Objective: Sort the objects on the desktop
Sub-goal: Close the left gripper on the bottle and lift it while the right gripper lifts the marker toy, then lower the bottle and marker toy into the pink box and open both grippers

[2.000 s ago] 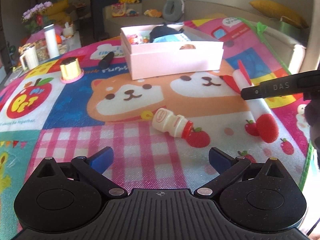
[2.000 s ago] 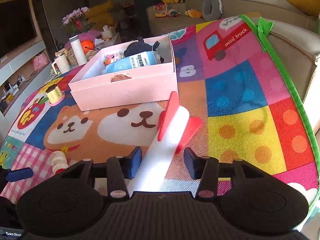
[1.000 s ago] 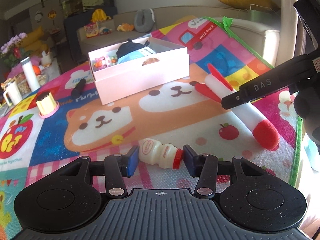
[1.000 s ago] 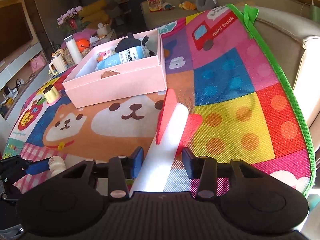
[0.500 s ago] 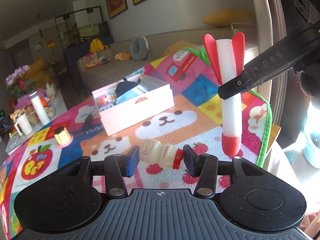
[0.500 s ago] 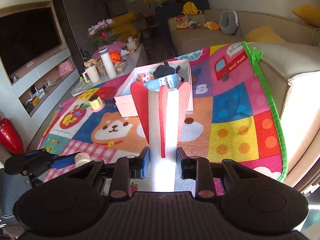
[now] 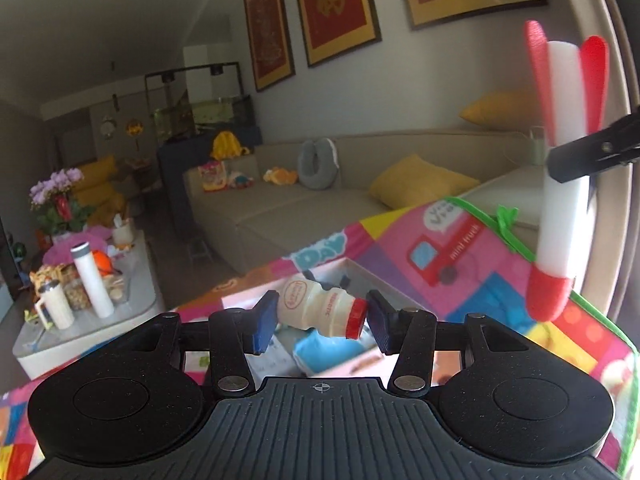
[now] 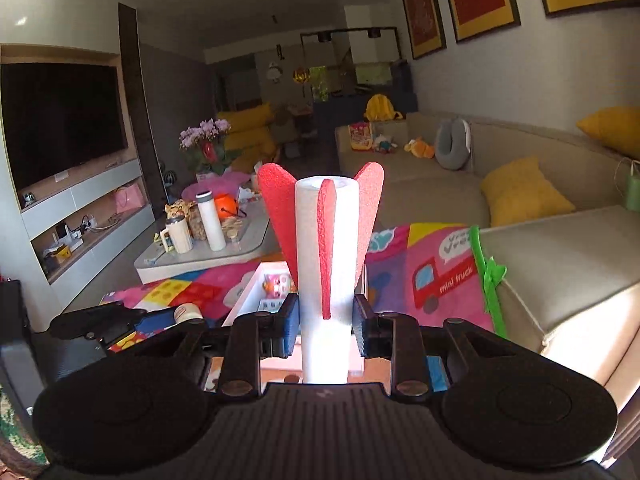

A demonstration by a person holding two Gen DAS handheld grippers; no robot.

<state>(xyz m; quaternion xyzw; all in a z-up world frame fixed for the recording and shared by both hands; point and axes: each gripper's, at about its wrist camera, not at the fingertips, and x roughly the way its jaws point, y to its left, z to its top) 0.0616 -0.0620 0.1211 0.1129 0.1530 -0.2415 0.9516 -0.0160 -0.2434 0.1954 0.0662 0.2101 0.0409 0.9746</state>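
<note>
A colourful play mat carries an open pink box

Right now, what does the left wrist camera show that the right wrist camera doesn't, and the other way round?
Only the left wrist view shows the foam rocket's red nose hanging low, and the small yogurt drink bottle whole, lying sideways and clamped in the left gripper.

Only the right wrist view shows the television and the right gripper squeezing the rocket's white body.

Both show the pink box, colourful play mat, sofa and white flask.
</note>
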